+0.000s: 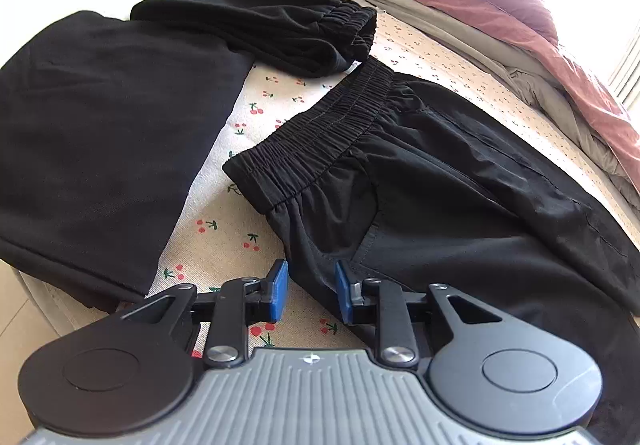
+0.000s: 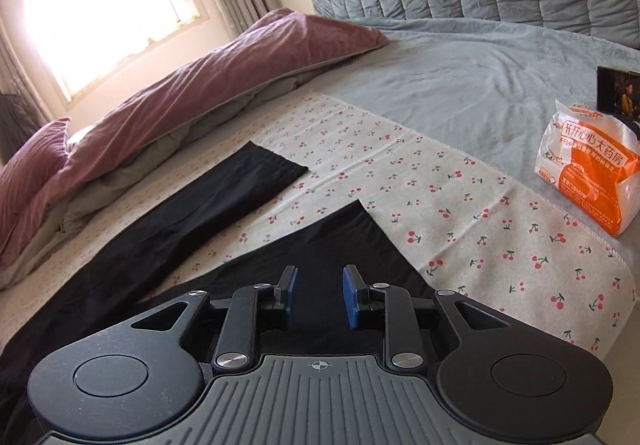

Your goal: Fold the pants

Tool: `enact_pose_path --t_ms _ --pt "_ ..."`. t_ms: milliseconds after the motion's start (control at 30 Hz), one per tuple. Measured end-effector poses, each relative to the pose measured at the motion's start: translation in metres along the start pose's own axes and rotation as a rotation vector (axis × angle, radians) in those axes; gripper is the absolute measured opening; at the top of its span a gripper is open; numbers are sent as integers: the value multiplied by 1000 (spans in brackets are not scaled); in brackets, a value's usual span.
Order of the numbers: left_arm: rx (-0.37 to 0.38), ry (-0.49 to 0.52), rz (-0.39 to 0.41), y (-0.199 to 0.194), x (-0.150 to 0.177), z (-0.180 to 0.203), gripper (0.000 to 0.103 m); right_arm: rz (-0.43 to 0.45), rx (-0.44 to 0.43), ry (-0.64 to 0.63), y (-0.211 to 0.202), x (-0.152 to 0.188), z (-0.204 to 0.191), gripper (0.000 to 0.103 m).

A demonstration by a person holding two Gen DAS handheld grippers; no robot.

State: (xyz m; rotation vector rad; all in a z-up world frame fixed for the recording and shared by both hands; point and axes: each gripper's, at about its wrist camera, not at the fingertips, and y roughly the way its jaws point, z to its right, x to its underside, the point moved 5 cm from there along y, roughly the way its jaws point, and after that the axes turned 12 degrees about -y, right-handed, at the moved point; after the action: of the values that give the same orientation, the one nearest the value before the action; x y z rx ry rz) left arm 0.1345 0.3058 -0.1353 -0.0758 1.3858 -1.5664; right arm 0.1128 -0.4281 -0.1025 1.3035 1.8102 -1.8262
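Pants [image 1: 460,181] lie flat on our cherry-print sheet [image 2: 460,213], waistband [image 1: 320,137] just ahead of our left gripper [image 1: 311,293], legs running away past our right gripper [image 2: 318,295], both spread, holding nothing.

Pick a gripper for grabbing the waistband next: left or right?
Probably left. The left gripper is open at the pants just below the elastic waistband. The right gripper is open over a leg end; no waistband in its view.
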Motion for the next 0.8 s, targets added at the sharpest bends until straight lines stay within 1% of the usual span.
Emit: enact_pose_path --t_ms 33,67,100,133,167,200,233,267,300,333,400,467,500,533,600,633,700,767,800 --pt "0 8 12 -4 -2 1 17 2 4 5 -1 -1 1 26" --pt "-1 14 25 -8 -5 2 24 1 11 0 -1 -2 0 26" --pt "-3 16 29 -12 -7 4 29 -4 22 -11 -2 -3 -2 26" --pt "-3 19 29 -15 -10 7 39 -14 28 -19 -1 -4 -6 27" --pt "4 26 31 -18 -14 11 44 -24 25 -25 1 -6 -10 29" --pt "12 38 34 -20 -18 16 46 -34 14 -28 3 -9 -17 34" --pt "13 57 38 -21 -22 22 50 -42 4 -31 6 -14 -24 38" --pt "9 70 45 -23 -25 28 55 -47 -4 -42 8 -19 -33 44" --pt "8 84 57 -24 -30 35 57 -51 -13 -62 11 -26 -43 49" --pt "14 99 68 -26 -35 44 60 -61 -28 -85 15 -32 -55 53" --pt "38 112 70 -23 -46 60 66 -89 -80 -102 28 -43 -77 69" --pt "74 122 59 -14 -56 77 79 -115 -109 -96 46 -55 -96 74" --pt "100 138 40 -4 -60 88 81 -129 -119 -103 59 -60 -106 75" --pt "109 158 19 6 -63 97 81 -145 -128 -115 74 -64 -116 77" --pt "62 205 -3 28 -69 117 80 -191 -130 -135 108 -62 -130 79" --pt "38 238 2 37 -71 127 80 -214 -120 -141 123 -56 -134 79" --pt "23 300 19 50 -76 149 80 -258 -108 -159 146 -35 -136 79" --pt "19 360 23 65 -81 175 80 -334 -80 -159 158 -21 -132 79" --pt "22 385 29 73 -82 190 80 -338 -75 -144 159 -21 -128 79"
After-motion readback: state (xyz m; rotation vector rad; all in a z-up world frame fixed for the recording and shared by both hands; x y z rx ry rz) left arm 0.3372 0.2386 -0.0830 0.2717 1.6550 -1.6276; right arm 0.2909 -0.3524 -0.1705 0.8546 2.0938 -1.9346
